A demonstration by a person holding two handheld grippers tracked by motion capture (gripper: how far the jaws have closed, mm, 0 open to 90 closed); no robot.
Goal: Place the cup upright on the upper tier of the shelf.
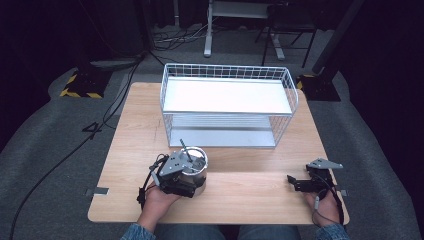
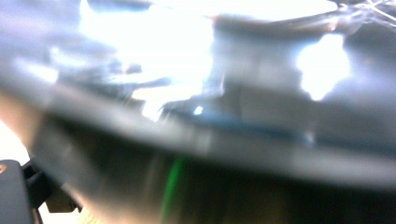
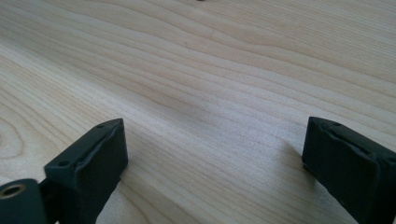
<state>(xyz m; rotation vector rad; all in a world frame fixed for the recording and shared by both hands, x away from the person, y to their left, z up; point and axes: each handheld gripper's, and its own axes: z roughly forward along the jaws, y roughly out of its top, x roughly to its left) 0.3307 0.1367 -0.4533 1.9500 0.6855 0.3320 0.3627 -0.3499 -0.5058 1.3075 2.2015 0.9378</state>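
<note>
A shiny metal pot (image 1: 196, 166) stands on the wooden table (image 1: 250, 197) near its front left, with a thin metal rod (image 1: 185, 149) leaning up out of it. My left gripper (image 1: 181, 181) is pressed against the pot's near left side. In the left gripper view the pot's wall (image 2: 224, 116) is a close blur, and one black jaw shows at the bottom left corner. I cannot make out whether the jaws clamp the pot. My right gripper (image 1: 296, 183) rests low over bare wood at the front right, and it is open (image 3: 219, 158) with nothing between its jaws.
A white wire rack (image 1: 227, 95) with two shelves stands at the back middle of the table. Cables and stand feet lie on the grey floor beyond. Bare wood stretches between the pot and the right gripper.
</note>
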